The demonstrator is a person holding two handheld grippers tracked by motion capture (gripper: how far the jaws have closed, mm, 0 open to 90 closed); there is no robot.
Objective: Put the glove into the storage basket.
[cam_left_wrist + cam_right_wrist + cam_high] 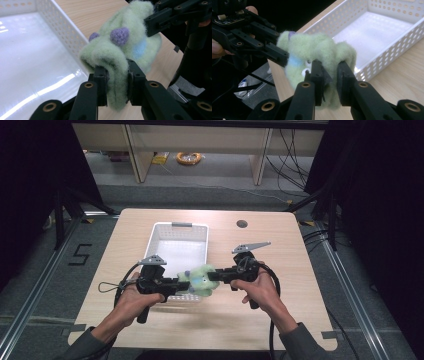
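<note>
Above the near edge of the basket (159, 231), at about six o'clock from its middle, I see the plush (200, 279) hanging between my two grippers, off the table (280, 320). It is pale green and fuzzy, with purple knobs and a blue patch. My left gripper (181, 283) comes in from nine o'clock, jaws clenched on a fold of it; my right gripper (214, 276) comes in from three o'clock, jaws pinching another fold. The white basket lies just behind, toward twelve.
</note>
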